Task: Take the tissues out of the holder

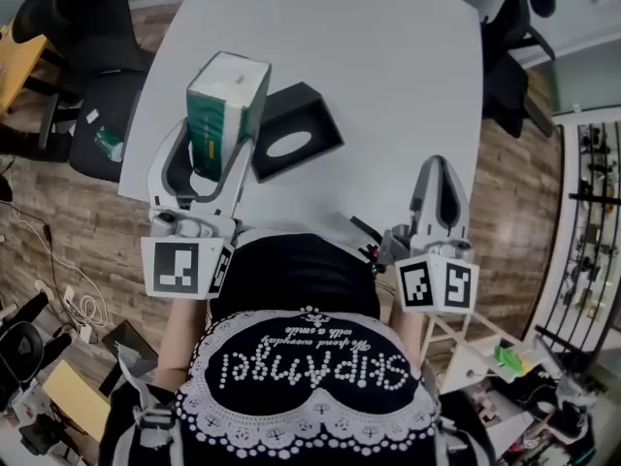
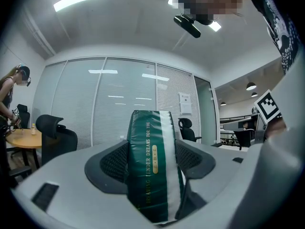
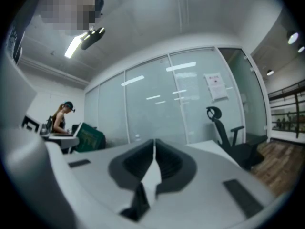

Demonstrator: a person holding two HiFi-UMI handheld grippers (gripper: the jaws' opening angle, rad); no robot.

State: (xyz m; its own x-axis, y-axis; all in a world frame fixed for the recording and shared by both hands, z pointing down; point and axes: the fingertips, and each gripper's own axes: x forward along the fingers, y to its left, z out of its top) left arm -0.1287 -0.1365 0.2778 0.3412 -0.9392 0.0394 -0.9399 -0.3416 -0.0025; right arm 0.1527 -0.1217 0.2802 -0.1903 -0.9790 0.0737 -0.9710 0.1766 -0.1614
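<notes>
Tissue pack (image 1: 226, 100), green with a white stripe, sits left of centre in the head view. We hold it pinched by its lower part between the jaws of our left gripper (image 1: 215, 142). The left gripper view shows the pack (image 2: 151, 166) filling the gap, with a pad pressed against each side. At the lower right, our right gripper (image 1: 439, 166) hangs by the table's near edge. Its jaws are closed together with nothing between them, as the right gripper view confirms (image 3: 153, 151). Just right of the pack, the black holder (image 1: 309, 110) lies on the white table (image 1: 378, 56), its oval opening facing up, and the pack is clear of it. Beyond the table, black office chairs stand at the upper left (image 1: 87, 37) and upper right (image 1: 505, 61).
</notes>
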